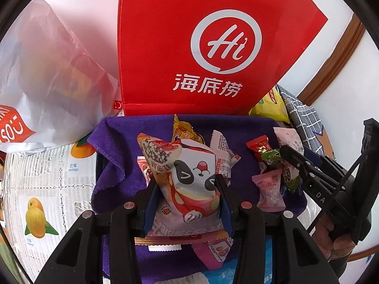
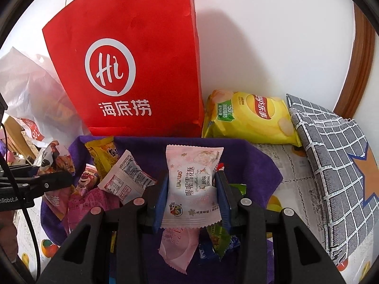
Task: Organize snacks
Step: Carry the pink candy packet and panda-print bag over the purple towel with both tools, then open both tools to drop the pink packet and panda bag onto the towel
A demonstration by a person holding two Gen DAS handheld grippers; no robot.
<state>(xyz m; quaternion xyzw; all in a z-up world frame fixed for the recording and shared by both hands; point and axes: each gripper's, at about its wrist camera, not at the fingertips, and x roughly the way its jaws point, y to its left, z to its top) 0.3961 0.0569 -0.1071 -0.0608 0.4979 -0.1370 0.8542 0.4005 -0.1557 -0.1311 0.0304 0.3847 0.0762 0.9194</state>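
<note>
**Over the purple cloth, both tools loaded with one snack each**

Above the purple cloth [image 1: 113,156] the left tool [image 1: 187,203] is clamped on a panda-print snack bag [image 1: 187,165], pads pressing its lower sides so the puffy top stands up clear of the pile. Probably lifted to sort it away from the rest. Right tool [image 2: 193,201] is clamped on a white-pink nougat pack [image 2: 193,179], gripped at its middle, upright, label facing the camera; it hangs over loose candies on the cloth. Small sweets lie scattered: a red candy [image 1: 257,145], a pink candy [image 1: 270,187], a yellow packet [image 2: 101,153], a white sachet [image 2: 125,177]. Cloth looks like the sorting area, keeps small wrappers together on the bench [image 1: 45,177]. Red paper bag [image 2: 132,66] stands upright just behind the cloth, against the wall, likely source or destination, cannot tell which. Yellow chips bag [image 2: 251,116] lies beside it, off the cloth, next to a grey checked pouch [image 2: 336,156]. Each tool takes one item, so two picks go in parallel. Sorting looks about midway, many pieces still loose.
</note>
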